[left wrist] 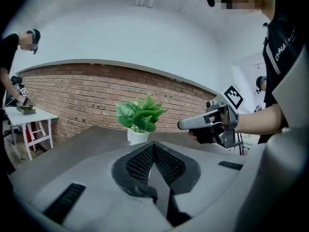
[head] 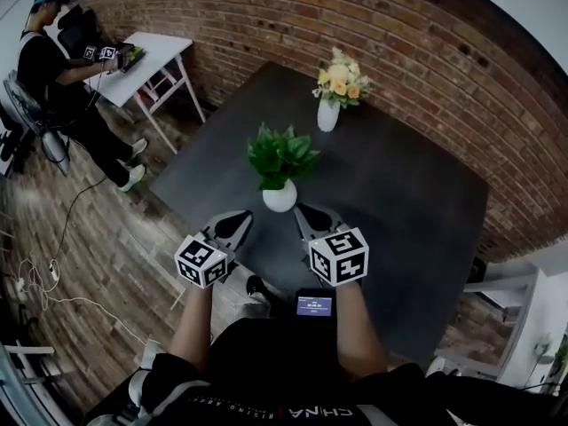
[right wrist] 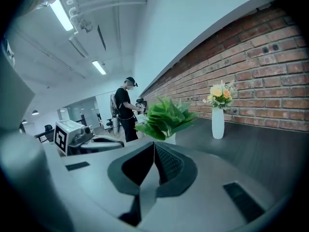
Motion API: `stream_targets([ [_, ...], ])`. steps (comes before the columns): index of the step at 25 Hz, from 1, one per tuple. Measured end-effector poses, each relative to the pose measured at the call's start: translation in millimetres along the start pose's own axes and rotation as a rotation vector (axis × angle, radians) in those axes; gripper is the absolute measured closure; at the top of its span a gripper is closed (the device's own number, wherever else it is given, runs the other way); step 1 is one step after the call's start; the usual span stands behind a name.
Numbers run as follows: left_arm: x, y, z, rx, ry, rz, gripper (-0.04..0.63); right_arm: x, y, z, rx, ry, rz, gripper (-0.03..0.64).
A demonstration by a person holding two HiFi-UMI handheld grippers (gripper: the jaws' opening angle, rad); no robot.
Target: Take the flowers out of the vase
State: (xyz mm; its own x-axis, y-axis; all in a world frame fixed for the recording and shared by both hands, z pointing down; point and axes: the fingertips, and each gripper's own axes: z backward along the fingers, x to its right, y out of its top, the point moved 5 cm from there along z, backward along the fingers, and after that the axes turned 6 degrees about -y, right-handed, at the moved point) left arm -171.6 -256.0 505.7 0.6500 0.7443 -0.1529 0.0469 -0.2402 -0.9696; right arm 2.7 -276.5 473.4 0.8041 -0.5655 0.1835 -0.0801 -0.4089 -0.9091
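While the left gripper [head: 232, 229] and right gripper [head: 312, 223] are hovering at the near table [head: 399, 202] edge (jaws together, empty), the flowers [head: 341, 80] are standing in the far vase [head: 327, 115]. The approach step is in hand, and the next move is likely requiring a reach past the potted plant [head: 280, 162] with jaws opening.

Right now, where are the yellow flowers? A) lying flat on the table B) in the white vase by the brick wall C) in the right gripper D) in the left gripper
B: the flowers stand upright in the white vase on the dark table.
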Motion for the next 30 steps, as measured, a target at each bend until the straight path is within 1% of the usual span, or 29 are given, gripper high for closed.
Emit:
stream_targets([
  [4,-43.2,11.5,-11.9,-0.013,-0.085,-0.01,0.592,5.3,14.3,-29.5,0.005,-0.071,-0.038,0.609],
  [7,-63.0,14.4,-24.1,-0.027,-0.14,-0.014,0.592,12.8,16.8,-37.5,0.019,-0.121,-0.083,0.609],
  [9,-70.2,13.4,-33.8,-0.034,-0.164,-0.008,0.592,16.4,15.8,-39.4,0.023,-0.132,-0.102,0.609],
  [11,-71.3,11.1,-42.3,-0.039,-0.187,0.002,0.592,19.5,15.5,-40.0,0.026,-0.126,-0.102,0.609],
  [13,-69.9,10.7,-49.0,-0.031,-0.223,0.013,0.592,20.0,21.2,-39.5,0.051,-0.095,-0.067,0.609],
  [16,-65.5,16.4,-53.7,0.034,-0.253,0.029,0.592,19.7,30.5,-34.7,0.072,-0.055,0.043,0.609],
  [18,-62.1,18.5,-57.5,0.05,-0.244,0.025,0.592,23.9,32.2,-31.9,0.065,-0.034,0.079,0.609],
  [23,-59.8,14.8,-62.5,0.04,-0.173,0.013,0.592,30.9,29.9,-35.2,0.033,0.015,0.15,0.609],
  [30,-56.8,6.7,-63.1,0.01,-0.128,0.01,0.589,36.8,29.2,-37.3,0.051,0.056,0.103,0.609],
])
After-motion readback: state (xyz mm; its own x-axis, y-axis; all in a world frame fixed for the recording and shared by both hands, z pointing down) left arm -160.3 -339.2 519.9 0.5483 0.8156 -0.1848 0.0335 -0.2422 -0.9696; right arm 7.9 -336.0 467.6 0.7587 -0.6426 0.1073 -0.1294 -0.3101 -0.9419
